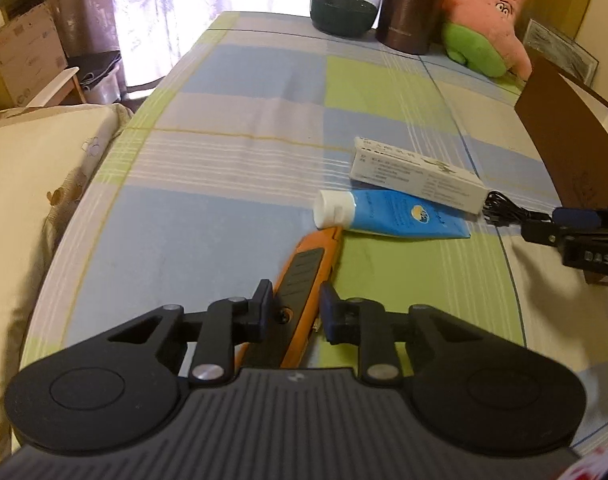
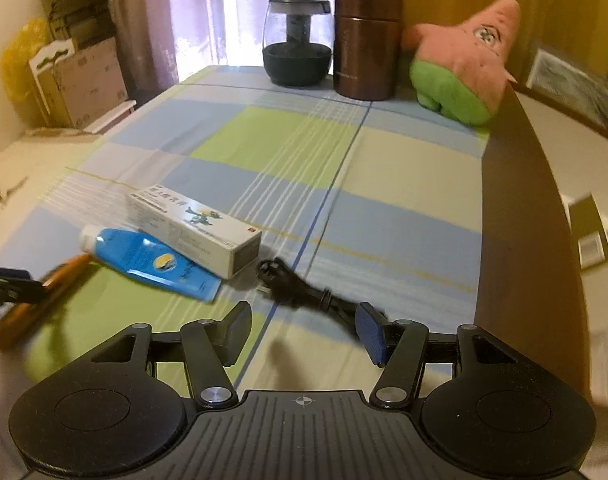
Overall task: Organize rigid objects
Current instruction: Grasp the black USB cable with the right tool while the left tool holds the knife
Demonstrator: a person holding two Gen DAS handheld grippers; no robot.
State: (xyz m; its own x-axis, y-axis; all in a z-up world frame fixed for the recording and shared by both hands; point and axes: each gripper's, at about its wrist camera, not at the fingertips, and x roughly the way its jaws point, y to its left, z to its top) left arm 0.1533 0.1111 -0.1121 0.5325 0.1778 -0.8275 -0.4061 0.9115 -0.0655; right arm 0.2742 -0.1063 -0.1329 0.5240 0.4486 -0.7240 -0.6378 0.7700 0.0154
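Observation:
An orange utility knife (image 1: 308,264) with a black slider points toward a blue tube (image 1: 388,216) with a white cap. My left gripper (image 1: 296,296) is shut on the knife's rear half, one pad on each side. Behind the tube lies a white carton (image 1: 416,176). A coiled black cable (image 2: 300,284) lies on the checked cloth just ahead of my right gripper (image 2: 304,320), which is open. The cable's near end runs by the right fingertip (image 2: 370,332), and nothing is pressed between the pads. The knife (image 2: 44,292) shows blurred at the left of the right wrist view.
A tall brown box wall (image 2: 520,220) stands along the right side. At the far end are a dark glass jar (image 2: 296,40), a brown canister (image 2: 366,40) and a pink-and-green plush star (image 2: 464,68). A cream cushion (image 1: 32,184) lies off the left edge.

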